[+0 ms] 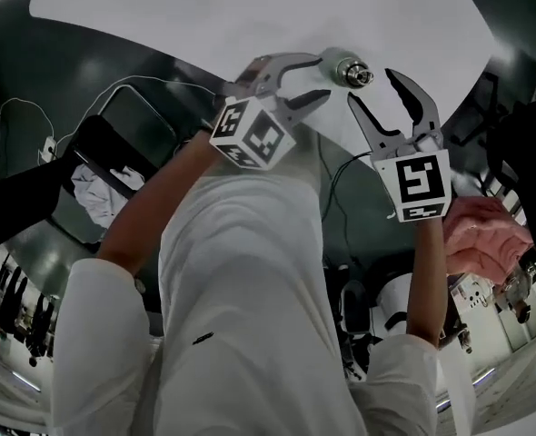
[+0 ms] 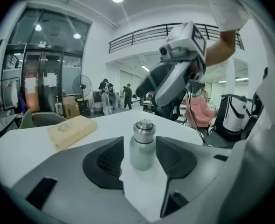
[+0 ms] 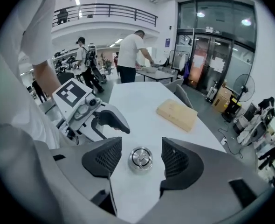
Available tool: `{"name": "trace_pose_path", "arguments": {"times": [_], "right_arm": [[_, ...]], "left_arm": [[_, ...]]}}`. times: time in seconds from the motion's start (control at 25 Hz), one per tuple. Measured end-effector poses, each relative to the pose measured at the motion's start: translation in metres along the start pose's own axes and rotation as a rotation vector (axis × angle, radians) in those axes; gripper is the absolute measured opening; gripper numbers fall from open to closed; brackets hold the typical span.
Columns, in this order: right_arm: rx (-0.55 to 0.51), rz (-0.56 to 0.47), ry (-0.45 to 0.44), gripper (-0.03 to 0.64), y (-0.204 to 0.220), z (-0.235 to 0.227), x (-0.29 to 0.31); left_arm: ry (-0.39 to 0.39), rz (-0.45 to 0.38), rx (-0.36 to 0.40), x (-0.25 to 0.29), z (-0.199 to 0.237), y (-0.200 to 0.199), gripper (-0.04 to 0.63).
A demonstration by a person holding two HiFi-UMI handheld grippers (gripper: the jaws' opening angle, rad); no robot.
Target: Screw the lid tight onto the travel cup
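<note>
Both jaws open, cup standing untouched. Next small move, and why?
Probably close the left gripper on the small steel travel cup: it stands free, in line with its open jaws, lid already on; steadying it lets the right gripper twist.

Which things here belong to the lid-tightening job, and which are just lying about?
Job:
- travel cup
- its lid, already on the cup
- left claw and right claw, both open, neither touching the cup

Lying about:
- flat tan box
- standing fan
- pink chair
</note>
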State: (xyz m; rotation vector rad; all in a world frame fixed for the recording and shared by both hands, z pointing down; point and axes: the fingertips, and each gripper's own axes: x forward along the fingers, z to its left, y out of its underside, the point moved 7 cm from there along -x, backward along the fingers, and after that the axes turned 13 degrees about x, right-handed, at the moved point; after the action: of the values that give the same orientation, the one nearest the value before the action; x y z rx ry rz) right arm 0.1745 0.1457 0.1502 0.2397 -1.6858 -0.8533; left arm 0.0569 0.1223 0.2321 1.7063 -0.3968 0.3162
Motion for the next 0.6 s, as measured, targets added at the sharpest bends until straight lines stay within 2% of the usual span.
{"name": "trace_pose_path", "arguments": {"times": [0.12,0.2,0.32,0.4,0.52,0.6], "right_arm": [[0.078,-0.103,0.075,0.255,-0.01,0.005,-0.027],[0.132,-0.166,0.125,0.253,-0.013,0.004,-0.045],[0.208,-0.246,0.197,0.225,-0.012,0.012,-0.07],[0.253,-0.299,0.247,0.209,-0.012,0.019,-0.086],[0.301,-0.369,0.317,0.117,-0.011,0.026,-0.112],[0.311,-0.412,0.368,0.076,-0.008,0.029,-0.131]], "left_arm": [[-0.064,0.003,-0.008,-0.029,0.01,-0.022,0.106],[-0.111,0.005,-0.023,-0.045,0.019,-0.039,0.059],[-0.169,0.006,-0.1,-0.073,0.027,-0.056,0.025],[-0.179,-0.004,-0.167,-0.092,0.032,-0.067,0.011],[-0.186,-0.028,-0.228,-0.119,0.038,-0.087,0.005],[-0.211,-0.052,-0.236,-0.134,0.041,-0.101,0.003]]}}
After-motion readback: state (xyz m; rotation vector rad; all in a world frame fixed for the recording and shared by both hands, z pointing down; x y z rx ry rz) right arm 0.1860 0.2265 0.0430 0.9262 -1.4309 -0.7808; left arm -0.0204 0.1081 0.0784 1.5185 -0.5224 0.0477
